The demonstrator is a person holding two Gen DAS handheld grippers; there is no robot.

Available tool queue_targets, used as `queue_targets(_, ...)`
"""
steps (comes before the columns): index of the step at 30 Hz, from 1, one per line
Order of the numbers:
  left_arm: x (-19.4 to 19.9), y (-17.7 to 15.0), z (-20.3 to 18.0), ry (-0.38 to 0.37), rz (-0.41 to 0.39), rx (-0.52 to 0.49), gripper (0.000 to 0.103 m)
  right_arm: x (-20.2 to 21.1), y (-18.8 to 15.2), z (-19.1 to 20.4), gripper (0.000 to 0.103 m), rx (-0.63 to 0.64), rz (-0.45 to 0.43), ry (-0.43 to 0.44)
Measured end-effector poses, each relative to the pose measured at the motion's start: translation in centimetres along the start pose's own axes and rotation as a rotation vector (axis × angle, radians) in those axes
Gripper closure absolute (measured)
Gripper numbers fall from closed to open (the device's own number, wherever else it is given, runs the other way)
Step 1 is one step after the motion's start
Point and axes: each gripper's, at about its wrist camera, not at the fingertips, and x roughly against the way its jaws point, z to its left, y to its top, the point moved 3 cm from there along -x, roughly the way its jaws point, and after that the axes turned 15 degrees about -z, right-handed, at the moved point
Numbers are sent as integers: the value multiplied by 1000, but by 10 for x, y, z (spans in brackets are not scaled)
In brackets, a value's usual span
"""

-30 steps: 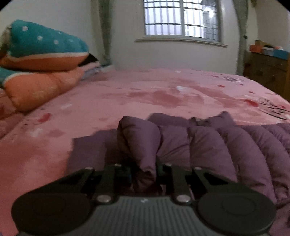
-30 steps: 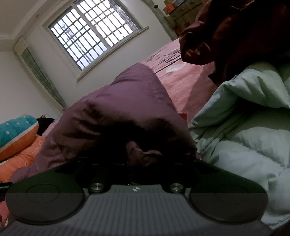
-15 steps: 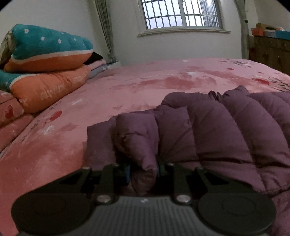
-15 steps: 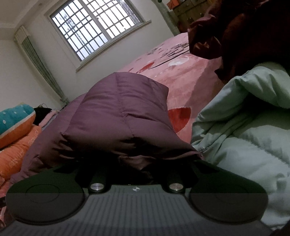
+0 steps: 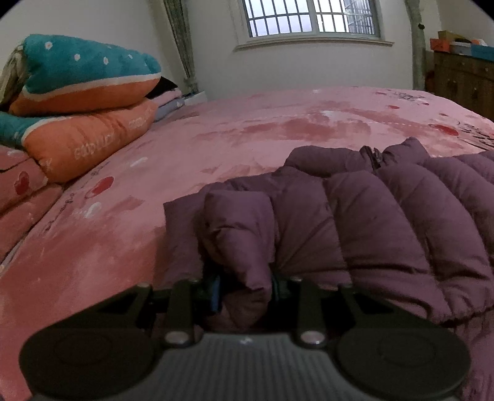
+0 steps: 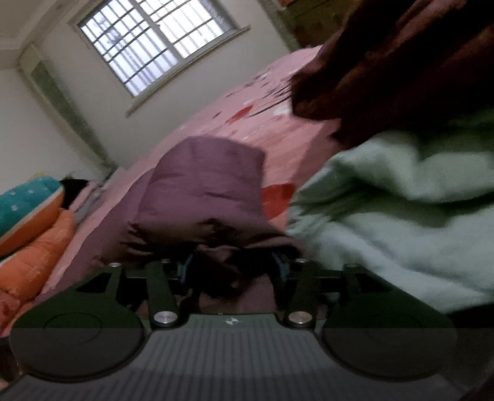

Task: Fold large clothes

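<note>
Two grippers work a purple puffer jacket point(image 5: 386, 222) spread on the pink bed point(image 5: 247, 138), lower right of the left view. The left gripper point(image 5: 245, 290) pinches a jacket fold, its jaws easing apart lately. The right gripper point(image 6: 231, 271) has just sprung wide, jacket cloth loose between its pads; a pale green garment point(image 6: 401, 216) lies just beside.

You are looking at one purple puffer jacket point(image 5: 386, 216), two stacked teal-and-orange pillows point(image 5: 83, 101), one pale green garment point(image 6: 401, 216) and one barred window point(image 5: 311, 15).
</note>
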Motion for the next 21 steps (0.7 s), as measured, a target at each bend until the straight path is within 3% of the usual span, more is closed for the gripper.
queue_targets(2,3,-1,3,-1,0,2,73,17,7,0,4,57,-50,-68)
queue_targets(7,16,-1,7,-13,-20,-23,71,39,32,18,4,156,-158,-10)
queue_targets(10,24,4,9,-16,-44,-29,69,29,33,28,15,223,-162,31)
queue_targets(12,31,10,9,4,-83,-42,65,13,30,32,39,260,-133,44)
queue_targets(17,59,34,3,44,-256,-50,49,-14,32,37,44,308,-139,61)
queue_targets(19,62,41,-6,1,-293,-20,48,-23,34,43,48,340,-145,74)
queue_targets(21,56,41,-21,-78,-284,-7,46,-33,32,49,64,389,-148,94)
